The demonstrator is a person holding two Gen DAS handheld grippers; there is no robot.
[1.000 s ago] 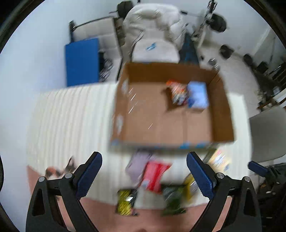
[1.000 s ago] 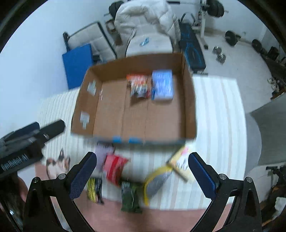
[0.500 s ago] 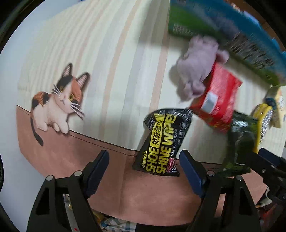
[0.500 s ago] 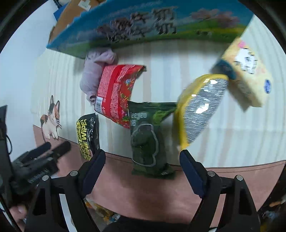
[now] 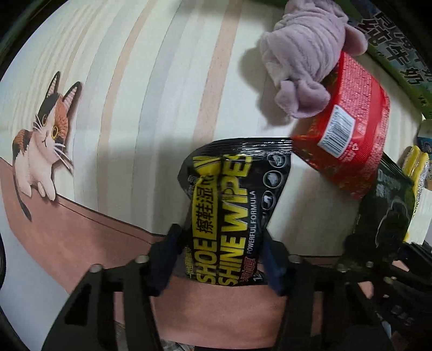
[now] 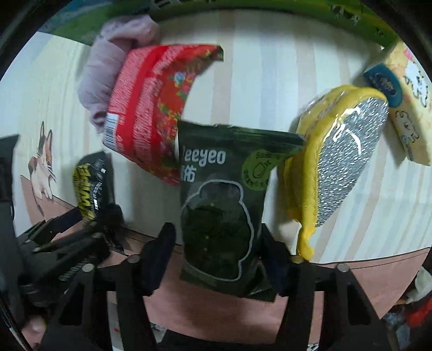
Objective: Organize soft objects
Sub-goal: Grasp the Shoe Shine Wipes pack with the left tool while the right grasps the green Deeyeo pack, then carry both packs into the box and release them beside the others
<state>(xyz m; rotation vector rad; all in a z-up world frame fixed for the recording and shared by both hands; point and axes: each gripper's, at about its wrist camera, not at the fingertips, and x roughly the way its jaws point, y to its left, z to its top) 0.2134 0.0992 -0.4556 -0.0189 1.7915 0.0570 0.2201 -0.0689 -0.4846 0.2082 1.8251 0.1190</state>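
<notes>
My left gripper [image 5: 220,256] is shut on the near end of a black and yellow shoe shine wipes pack [image 5: 232,199], which lies on the striped cloth. My right gripper [image 6: 216,251] is shut on the near end of a dark green Deeyeo pack [image 6: 221,205]. A red snack pack [image 6: 151,108] lies between them, partly over a mauve plush cloth [image 5: 305,56]. The wipes pack [image 6: 90,186] and left gripper [image 6: 64,237] show at the left of the right wrist view.
A yellow and silver scrub pad [image 6: 334,159] and a cream tissue pack [image 6: 407,108] lie to the right. The cardboard box's printed green wall [image 6: 243,10] runs along the far side. A cat picture [image 5: 43,137] marks the cloth [image 5: 135,81] at left.
Both grippers have come down from above the box to the cloth's near edge. Their jaws have closed, the left on the wipes pack, the right on the green pack.
</notes>
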